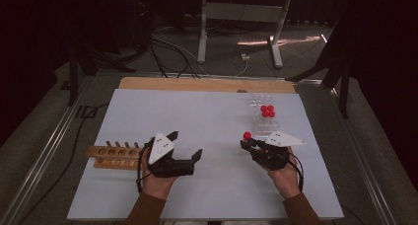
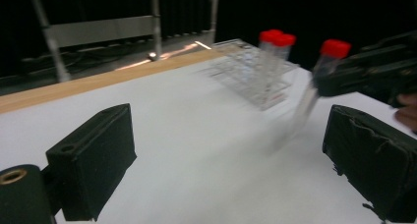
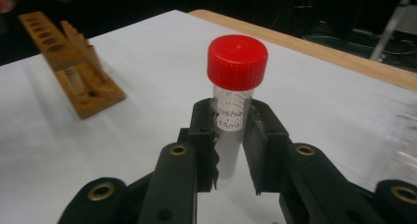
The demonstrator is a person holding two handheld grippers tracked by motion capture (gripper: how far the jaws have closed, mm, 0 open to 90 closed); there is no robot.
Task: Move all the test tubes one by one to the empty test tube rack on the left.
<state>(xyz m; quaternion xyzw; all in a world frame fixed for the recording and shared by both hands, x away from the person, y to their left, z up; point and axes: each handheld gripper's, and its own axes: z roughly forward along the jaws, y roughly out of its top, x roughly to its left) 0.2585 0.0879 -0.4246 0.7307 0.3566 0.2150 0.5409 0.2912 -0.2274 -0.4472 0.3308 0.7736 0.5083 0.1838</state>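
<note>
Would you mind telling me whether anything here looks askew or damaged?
Nothing stands out. The right tongs hold a red-capped tube upright, the clear rack with its capped tubes and the wooden rack sit flat on the table, and nothing is spilled.

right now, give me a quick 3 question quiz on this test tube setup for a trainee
1. True or false: the right gripper is shut on a red-capped test tube.
2. How do the left gripper's jaws stand? A) shut on a tube B) open with nothing between them C) shut on the wooden rack
3. Which rack stands nearer the left gripper: the wooden rack or the clear plastic rack?

Key:
1. True; the pads press the tube just below its cap.
2. B
3. The wooden rack; the clear plastic rack, holding red-capped tubes, stands beyond the right gripper.
</note>
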